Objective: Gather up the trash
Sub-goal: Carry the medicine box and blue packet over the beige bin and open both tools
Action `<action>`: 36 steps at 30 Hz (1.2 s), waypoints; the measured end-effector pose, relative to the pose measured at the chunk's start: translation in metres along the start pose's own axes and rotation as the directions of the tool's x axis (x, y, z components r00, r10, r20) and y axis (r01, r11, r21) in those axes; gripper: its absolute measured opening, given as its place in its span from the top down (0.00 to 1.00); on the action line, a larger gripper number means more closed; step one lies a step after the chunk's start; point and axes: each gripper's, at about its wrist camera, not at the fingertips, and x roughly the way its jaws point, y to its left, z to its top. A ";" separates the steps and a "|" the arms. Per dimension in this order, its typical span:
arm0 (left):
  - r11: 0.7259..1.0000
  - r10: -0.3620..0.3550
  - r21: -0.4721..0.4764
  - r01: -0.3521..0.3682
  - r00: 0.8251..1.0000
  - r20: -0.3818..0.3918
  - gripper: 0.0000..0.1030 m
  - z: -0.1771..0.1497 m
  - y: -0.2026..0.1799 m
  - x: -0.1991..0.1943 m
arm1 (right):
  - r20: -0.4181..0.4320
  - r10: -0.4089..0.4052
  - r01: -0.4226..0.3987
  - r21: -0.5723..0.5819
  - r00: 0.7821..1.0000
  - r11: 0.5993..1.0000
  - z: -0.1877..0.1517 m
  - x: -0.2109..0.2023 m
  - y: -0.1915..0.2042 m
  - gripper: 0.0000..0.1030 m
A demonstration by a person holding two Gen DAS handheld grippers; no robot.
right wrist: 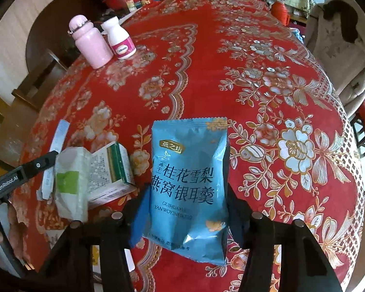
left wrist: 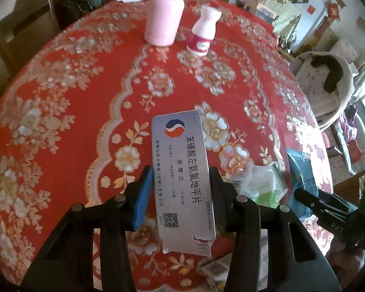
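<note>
Left claw (left wrist: pixel 180 189): clenched on a flat white medicine carton (left wrist: pixel 182 180) printed with Chinese text, a red and blue emblem and a QR code. The carton sits at lower centre of the left wrist view, lengthwise between the two fingers, its near end torn. The blue pad (left wrist: pixel 142 198) on the left finger appears close against the carton's edge; the right finger presses the opposite edge.

Right claw (right wrist: pixel 186 206): clenched on a blue snack pouch (right wrist: pixel 189 185) with Chinese lettering, at lower centre of the right wrist view. The pouch stands up between the fingers, its crimped top edge toward the middle of the frame.

Worktop (left wrist: pixel 85 97): round, covered in a red cloth with a gold and white floral pattern.

Remaining litter: in the right wrist view, lower left, a crumpled white and green wrapper (right wrist: pixel 70 180) lies against an opened white and green box (right wrist: pixel 112 170), both on the cloth. The left claw and its carton show edge-on just left of them.

Other items: a pink flask (left wrist: pixel 164 17) and a white bottle with a pink label (left wrist: pixel 203 34) stand upright just beside each other at the upper centre of the left wrist view. A chair draped with a pale garment (right wrist: pixel 340 48) stands at the upper right of the right wrist view.
</note>
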 end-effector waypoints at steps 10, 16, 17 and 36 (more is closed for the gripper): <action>0.996 -0.002 0.087 -0.005 0.996 0.087 0.57 -0.009 -0.047 -0.050 | 0.079 0.031 -0.033 0.023 0.996 0.999 -0.010 -0.048 -0.012 0.48; 0.983 -0.036 0.181 0.014 0.993 0.116 0.57 -0.025 -0.097 -0.068 | 0.109 0.009 -0.013 0.039 0.994 0.999 -0.025 -0.075 -0.031 0.48; 0.981 -0.045 0.191 0.023 0.992 0.115 0.57 -0.028 -0.104 -0.069 | 0.113 0.003 -0.008 0.043 0.994 0.999 -0.028 -0.080 -0.035 0.48; 0.878 -0.254 0.419 0.232 0.967 -0.005 0.57 -0.086 -0.277 -0.063 | 0.164 -0.175 0.129 0.258 0.971 0.957 -0.096 -0.166 -0.163 0.48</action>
